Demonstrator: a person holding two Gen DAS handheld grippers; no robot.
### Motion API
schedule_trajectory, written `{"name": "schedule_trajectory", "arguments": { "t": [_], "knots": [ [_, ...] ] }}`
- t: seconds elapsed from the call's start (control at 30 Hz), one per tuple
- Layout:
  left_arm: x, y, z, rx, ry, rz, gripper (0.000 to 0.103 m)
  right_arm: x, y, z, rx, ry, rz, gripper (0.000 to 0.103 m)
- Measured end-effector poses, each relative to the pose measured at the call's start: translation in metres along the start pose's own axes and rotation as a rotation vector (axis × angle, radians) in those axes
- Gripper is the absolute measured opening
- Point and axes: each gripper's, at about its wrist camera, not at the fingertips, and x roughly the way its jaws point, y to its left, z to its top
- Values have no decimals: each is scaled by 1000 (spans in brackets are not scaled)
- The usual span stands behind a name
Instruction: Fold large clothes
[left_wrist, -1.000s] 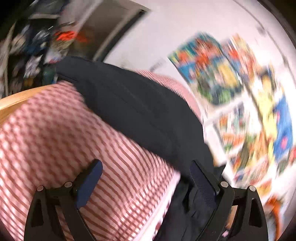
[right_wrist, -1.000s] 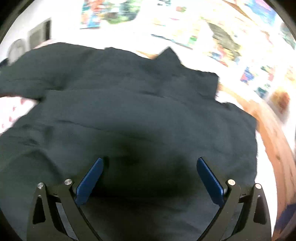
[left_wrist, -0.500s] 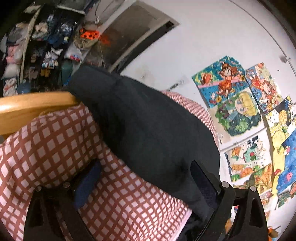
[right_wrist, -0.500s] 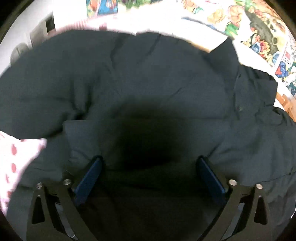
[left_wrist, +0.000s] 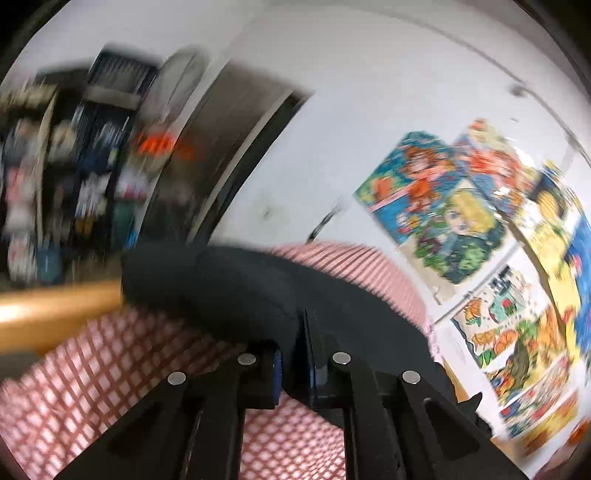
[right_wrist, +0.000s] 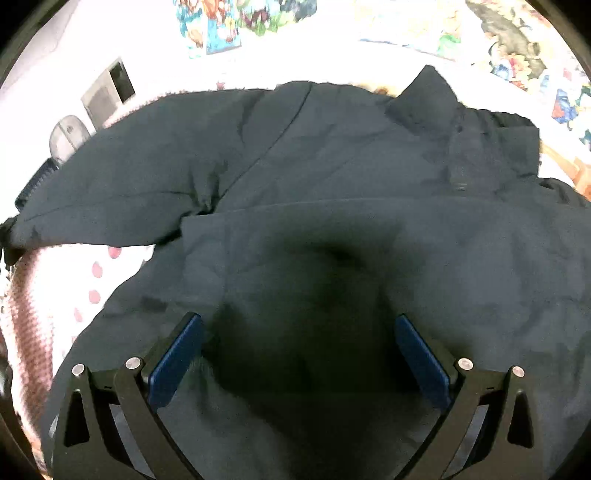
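Between left tool pads: jacket edge

Left view smeared by motion blur: shelves at left unreadable, posters soft. Fold of jacket swallowed between the left hand-held gripper jaws, pinched part unseen. Right view: jacket cut off at bottom and right edges, dark shadow masking the cloth between the right hand-held gripper pads.
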Motion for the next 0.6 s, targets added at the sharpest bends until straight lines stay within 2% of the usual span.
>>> {"name": "schedule_trajectory", "arguments": {
  "t": [0.13,0.2,0.3,0.4,0.57,0.6],
  "knots": [
    [-39,-69,8,223,-131,-99,7,-44,-28,-14,34,-70,-33,102],
    [-60,-108,4,339,-173,-196,7,-64,-53,-16,60,-110,-51,102],
    [-86,-159,-9,483,-180,-348,7,-91,-84,-26,107,-161,-68,102],
    [-107,-204,-33,608,-162,-464,7,-114,-100,-38,152,-200,-79,102],
    [-125,-261,-88,763,-91,-574,7,-140,-143,-64,235,-248,-120,102],
    [-127,-273,-102,792,-65,-606,7,-141,-141,-70,247,-252,-127,102]
  ]
}}
